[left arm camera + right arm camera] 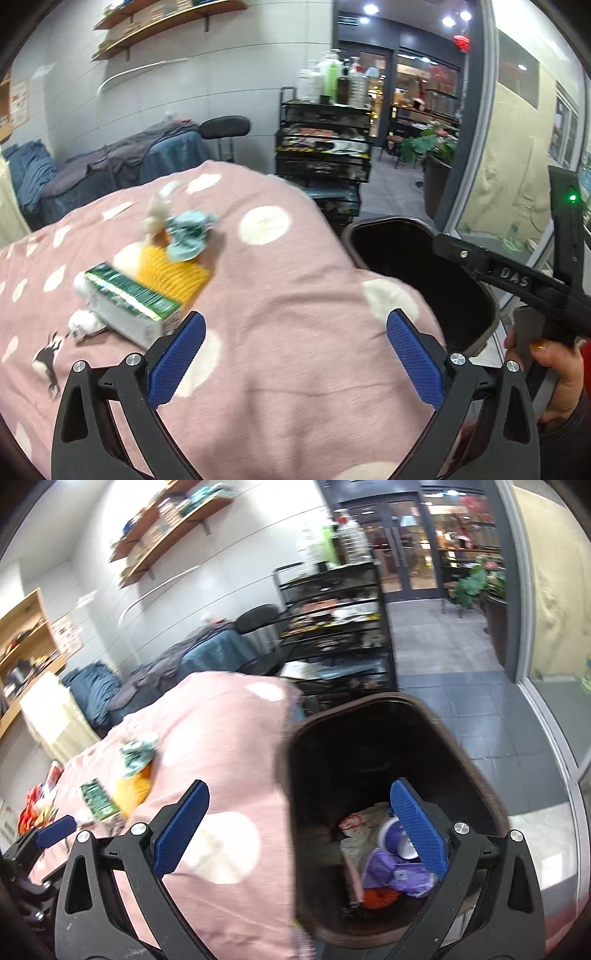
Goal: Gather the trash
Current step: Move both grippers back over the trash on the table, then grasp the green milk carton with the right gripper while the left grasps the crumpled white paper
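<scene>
Left wrist view: left gripper (295,354), jaws wide and empty, hovers over bare pink spotted blanket (280,288). Green box (129,301), yellow net (173,275) and crumpled teal paper (188,236) cluster toward the blanket's left side. Right gripper (299,827), jaws wide and empty, straddles the blanket's right edge and the dark bin (369,716), which holds trash (388,867).
</scene>
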`<state>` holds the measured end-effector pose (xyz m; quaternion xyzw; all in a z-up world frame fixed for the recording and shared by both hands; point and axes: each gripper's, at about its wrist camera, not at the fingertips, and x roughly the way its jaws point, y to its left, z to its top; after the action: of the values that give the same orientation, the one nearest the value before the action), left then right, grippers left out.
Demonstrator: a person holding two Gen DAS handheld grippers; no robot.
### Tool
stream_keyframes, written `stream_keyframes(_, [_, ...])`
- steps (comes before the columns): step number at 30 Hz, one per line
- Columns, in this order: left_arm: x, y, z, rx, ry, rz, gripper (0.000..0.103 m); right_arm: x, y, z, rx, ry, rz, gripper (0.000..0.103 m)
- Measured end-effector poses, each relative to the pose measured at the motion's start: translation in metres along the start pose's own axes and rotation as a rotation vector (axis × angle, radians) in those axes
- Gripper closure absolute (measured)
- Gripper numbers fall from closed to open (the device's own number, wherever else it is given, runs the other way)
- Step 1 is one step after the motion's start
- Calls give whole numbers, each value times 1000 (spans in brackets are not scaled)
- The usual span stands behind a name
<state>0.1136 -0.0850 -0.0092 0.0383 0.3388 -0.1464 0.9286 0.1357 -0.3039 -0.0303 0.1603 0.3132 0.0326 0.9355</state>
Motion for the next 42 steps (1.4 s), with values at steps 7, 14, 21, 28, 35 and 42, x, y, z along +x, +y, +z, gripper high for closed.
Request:
stream_keyframes(7, [-15, 64, -18, -70, 19, 99, 5, 15, 62, 1, -118, 74, 173, 6])
stream_keyframes(14, [-28, 128, -31, -151, 43, 166, 6, 37, 128, -5, -242, 215, 410, 6])
stream_keyframes(21, [-37, 170, -42, -213, 42, 156, 6, 70, 207, -17, -436, 387, 608, 6])
stream_keyframes(28, [-31, 191, -48, -218, 85, 141, 6, 120, 268, -24, -608, 497, 596, 14])
stream_keyframes(35, [-21, 200, -43, -172, 111, 107, 6, 172, 302, -34, -700, 605, 578, 23])
stream_keyframes(42, [2, 204, -27, -96, 146, 105, 9, 181, 300, -34, -657, 626, 608, 52])
